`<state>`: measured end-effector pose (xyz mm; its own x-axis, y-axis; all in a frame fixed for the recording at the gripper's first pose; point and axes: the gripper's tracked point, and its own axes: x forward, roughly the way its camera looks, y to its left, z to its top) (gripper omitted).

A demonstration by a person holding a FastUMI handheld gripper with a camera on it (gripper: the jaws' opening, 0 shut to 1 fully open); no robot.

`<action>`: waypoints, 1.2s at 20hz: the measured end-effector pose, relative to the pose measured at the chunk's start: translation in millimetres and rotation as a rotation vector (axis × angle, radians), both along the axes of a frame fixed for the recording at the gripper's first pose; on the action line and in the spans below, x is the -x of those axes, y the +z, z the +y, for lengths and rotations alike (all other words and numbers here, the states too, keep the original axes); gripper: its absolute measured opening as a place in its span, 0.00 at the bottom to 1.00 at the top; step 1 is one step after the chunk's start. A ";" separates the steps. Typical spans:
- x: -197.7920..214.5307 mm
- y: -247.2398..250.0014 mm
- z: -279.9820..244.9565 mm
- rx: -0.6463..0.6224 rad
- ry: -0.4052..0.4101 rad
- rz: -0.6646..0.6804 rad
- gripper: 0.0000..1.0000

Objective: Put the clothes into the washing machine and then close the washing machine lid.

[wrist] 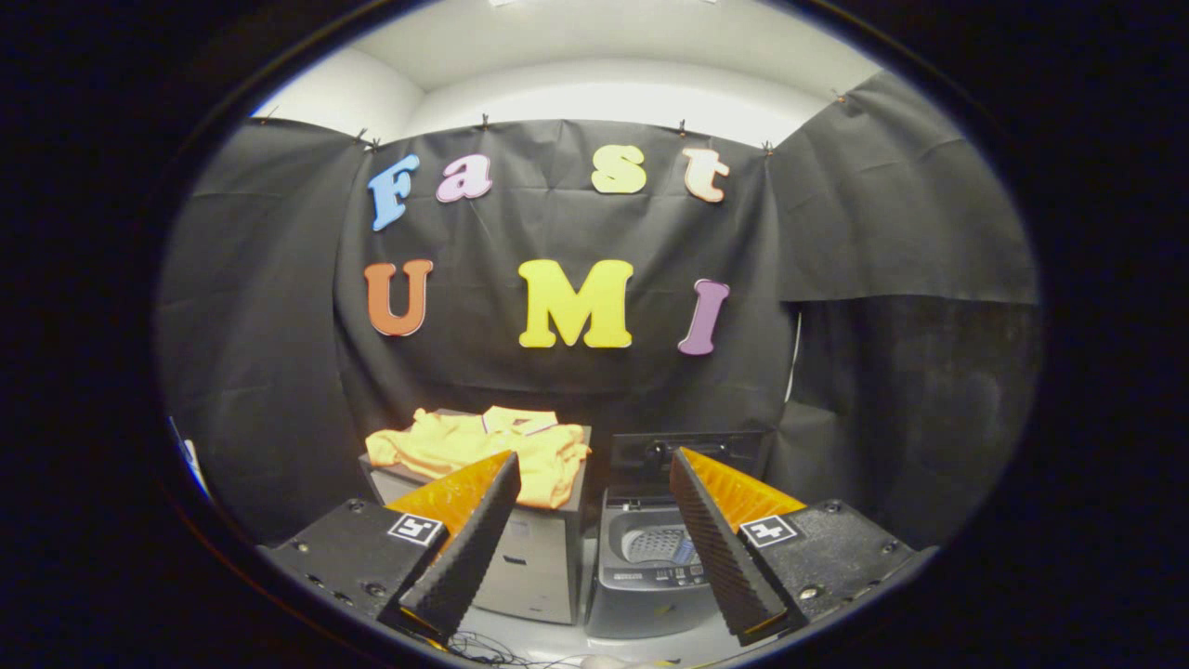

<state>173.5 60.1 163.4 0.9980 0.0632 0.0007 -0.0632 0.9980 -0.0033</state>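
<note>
A yellow-orange garment (478,448) lies crumpled on top of a grey box-shaped stand (534,557), beyond my left finger. Right of that stand is a small grey washing machine (641,581); its lid (687,453) stands raised at the back and the drum opening (656,544) shows between my fingers. My gripper (594,465) is open, well short of both, with nothing between its fingers.
Black cloth walls close the booth behind and on both sides. Thin cables (497,649) lie on the pale floor just below the fingers. A dark draped block (817,465) stands right of the washing machine.
</note>
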 end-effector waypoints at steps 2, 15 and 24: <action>-33.5 20.5 22.9 0.013 0.035 -0.001 1.00; -240.4 0.2 153.8 -0.005 0.145 0.312 1.00; -323.6 -105.0 167.6 0.041 0.054 0.596 1.00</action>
